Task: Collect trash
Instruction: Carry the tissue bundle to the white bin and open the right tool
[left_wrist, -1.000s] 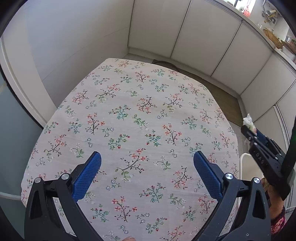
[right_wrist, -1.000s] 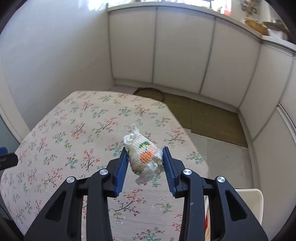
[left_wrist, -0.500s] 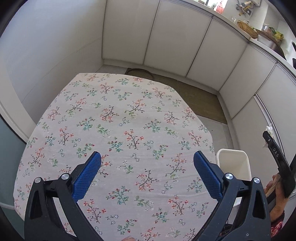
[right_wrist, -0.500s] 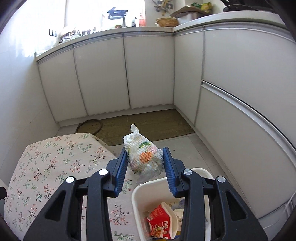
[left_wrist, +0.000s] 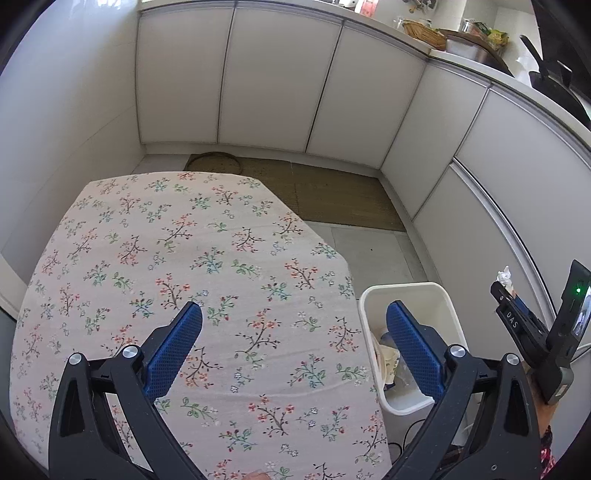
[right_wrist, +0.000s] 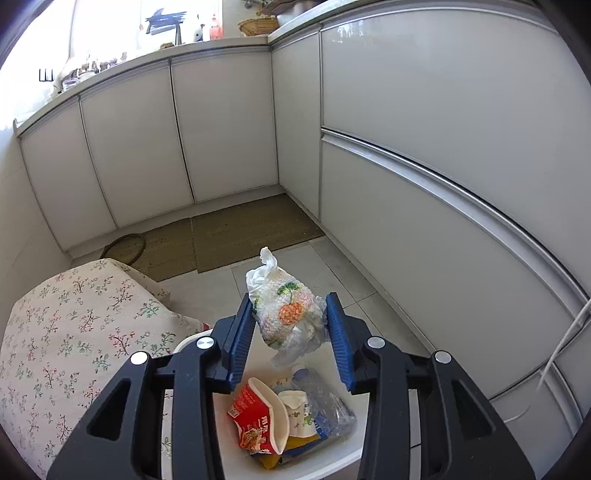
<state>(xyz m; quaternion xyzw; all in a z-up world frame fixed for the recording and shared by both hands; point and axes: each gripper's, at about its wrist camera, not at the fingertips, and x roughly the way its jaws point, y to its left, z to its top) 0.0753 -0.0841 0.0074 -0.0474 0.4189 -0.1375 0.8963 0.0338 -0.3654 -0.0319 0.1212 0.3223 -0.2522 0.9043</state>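
From the left wrist camera, we see our left gripper (left_wrist: 293, 328) spread wide with nothing between its blue pads (left_wrist: 173, 347), hanging over the flowered tablecloth (left_wrist: 177, 266) near the table's right edge. Just beside that edge, on the floor, stands the white bin (left_wrist: 439, 295), with some trash visible inside it. At the far right of this view our right gripper (left_wrist: 508, 291) shows from the side, a scrap of white plastic poking up past its tip; from here we cannot tell how its jaws stand. From the right wrist camera, the right gripper (right_wrist: 290, 317) is above the white bin (right_wrist: 332, 463), and the crumpled plastic bag (right_wrist: 288, 314) printed with an orange fruit sits between its blue pads (right_wrist: 240, 332). The jaws are opening, yet both pads seem to touch the bag's sides, and the bag hangs in the air above the bin. In the bin lie a red paper cup (right_wrist: 258, 417), a crushed clear bottle (right_wrist: 325, 402) and other wrappers. The tablecloth (right_wrist: 74, 332) lies to the left.
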